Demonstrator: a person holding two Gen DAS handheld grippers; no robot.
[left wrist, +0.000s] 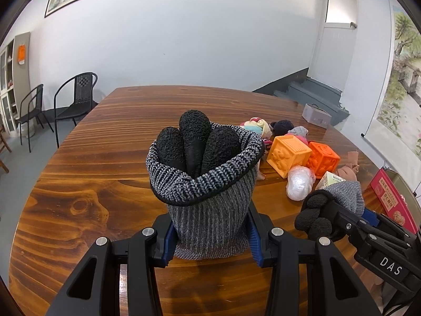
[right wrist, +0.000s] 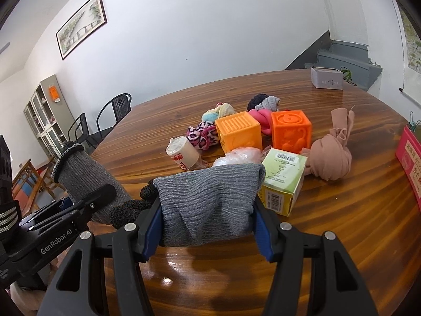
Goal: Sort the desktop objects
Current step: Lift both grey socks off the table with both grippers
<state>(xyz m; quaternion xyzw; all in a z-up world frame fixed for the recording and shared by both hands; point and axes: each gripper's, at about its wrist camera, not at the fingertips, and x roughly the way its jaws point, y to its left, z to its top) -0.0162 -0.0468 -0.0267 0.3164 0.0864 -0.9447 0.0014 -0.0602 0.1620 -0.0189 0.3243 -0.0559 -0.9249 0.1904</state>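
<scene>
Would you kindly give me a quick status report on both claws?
Left claw shut on grey glove. Right claw shut on second grey glove. Green box and pile close ahead.

Wooden table (right wrist: 342, 223) with orange cubes (right wrist: 238, 134), rolled socks (right wrist: 329, 158), boxes (right wrist: 284, 181).

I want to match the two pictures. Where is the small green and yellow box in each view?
Left wrist view: the box is at the right, mostly hidden; only a corner shows behind the glove in the right gripper.
Right wrist view: the box is just right of centre, in full view, beside the glove in the right gripper.
Shared landmark: the two orange cubes beyond the box.
</scene>
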